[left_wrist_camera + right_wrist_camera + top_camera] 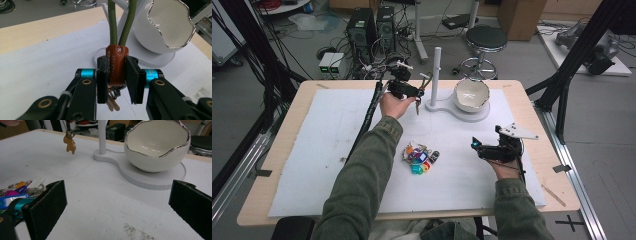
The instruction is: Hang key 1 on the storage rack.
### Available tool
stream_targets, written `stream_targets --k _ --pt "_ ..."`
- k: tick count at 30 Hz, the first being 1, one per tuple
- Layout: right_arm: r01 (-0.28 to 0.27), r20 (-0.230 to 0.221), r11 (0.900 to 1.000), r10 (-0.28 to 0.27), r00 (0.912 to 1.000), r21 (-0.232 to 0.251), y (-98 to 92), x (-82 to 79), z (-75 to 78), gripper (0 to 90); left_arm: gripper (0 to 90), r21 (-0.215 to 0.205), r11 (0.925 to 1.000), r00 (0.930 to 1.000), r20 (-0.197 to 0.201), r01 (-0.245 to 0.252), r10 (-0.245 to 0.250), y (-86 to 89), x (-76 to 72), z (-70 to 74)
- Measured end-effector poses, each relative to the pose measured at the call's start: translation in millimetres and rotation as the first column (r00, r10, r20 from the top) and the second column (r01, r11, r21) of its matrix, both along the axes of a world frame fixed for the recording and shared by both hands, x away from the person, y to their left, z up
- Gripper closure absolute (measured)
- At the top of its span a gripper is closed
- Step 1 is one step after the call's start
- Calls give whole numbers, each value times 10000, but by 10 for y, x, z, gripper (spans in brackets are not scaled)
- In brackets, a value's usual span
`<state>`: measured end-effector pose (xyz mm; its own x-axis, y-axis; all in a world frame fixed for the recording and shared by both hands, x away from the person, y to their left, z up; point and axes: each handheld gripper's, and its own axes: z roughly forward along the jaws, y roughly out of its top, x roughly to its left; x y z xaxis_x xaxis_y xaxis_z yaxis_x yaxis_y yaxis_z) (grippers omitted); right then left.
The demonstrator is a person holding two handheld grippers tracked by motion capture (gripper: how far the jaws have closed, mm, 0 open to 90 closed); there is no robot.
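My left gripper (417, 94) is raised over the far middle of the mat, beside the white post (437, 75). In the left gripper view the jaws (117, 75) are shut on a brown leather tag (117, 62). From the tag a green cord loop (113, 25) rises and brass keys (113, 104) dangle below. Those hanging keys (70, 143) also show in the right gripper view, left of the post (102, 135). My right gripper (476, 146) rests low at the mat's right, open (117, 207), with nothing between its pads (47, 205).
A white egg-shaped bowl (471, 95) with a silver rim stands on the stand's base (447, 107) at the far middle. A pile of keys with coloured tags (419, 156) lies mid-mat, left of my right gripper. The white mat (312, 150) covers the wooden table (542, 150).
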<state>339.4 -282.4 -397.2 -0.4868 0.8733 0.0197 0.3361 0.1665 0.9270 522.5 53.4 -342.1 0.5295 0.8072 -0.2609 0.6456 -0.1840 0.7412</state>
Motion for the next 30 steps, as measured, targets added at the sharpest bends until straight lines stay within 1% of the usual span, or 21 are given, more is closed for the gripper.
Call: stream_targets --k 6,9,12,14,15,16,17,19,21,24,26,28,29,30 --pt "-10 8 10000 10 10000 1 1 4 -1 6 721 270 9996 9999 134 12 -16 7 13 -17" --pt "-14 -11 10000 14 10000 29 1 10 -3 6 721 332 9994 9999 113 90 -94 16 11 -16" --pt "-9 -58 10000 9 10000 75 9 17 -5 6 711 695 9974 9993 276 213 -233 16 -10 -1" --pt "-30 -38 10000 30 10000 23 13 22 -6 6 679 1029 9941 9983 449 330 -378 18 -25 10" --pt "-32 -38 10000 32 10000 18 14 22 -5 6 650 1136 9929 9973 614 341 -413 18 -37 20" --pt "-39 -43 10000 39 10000 21 15 22 -5 6 593 1152 9930 9964 778 252 -343 19 -51 31" --pt "-11 -52 10000 11 10000 46 15 21 -4 6 555 1057 9942 9953 929 188 -287 28 -65 43" --pt "-10 -68 10000 11 10000 81 11 25 -5 6 516 761 9970 9943 1044 137 -217 54 -78 67" --pt "7 -62 10000 -7 10000 77 7 28 -5 6 468 693 9973 9940 1048 232 -304 70 -80 78" --pt "-15 -42 10000 16 10000 49 8 29 -6 6 413 643 9977 9942 1040 204 -271 81 -83 85" --pt "4 -96 10000 -3 10000 83 10 22 -4 6 387 619 9978 9942 1035 226 -289 86 -83 87" --pt "-10 -42 10000 10 10000 49 5 22 -4 6 351 594 9977 9947 953 318 -374 87 -84 84" --pt "-9 -48 10000 9 10000 42 5 22 -3 6 341 619 9974 9951 890 370 -424 86 -88 85" --pt "-6 -52 10000 7 10000 45 5 21 -3 6 337 603 9973 9947 916 419 -474 86 -93 84"
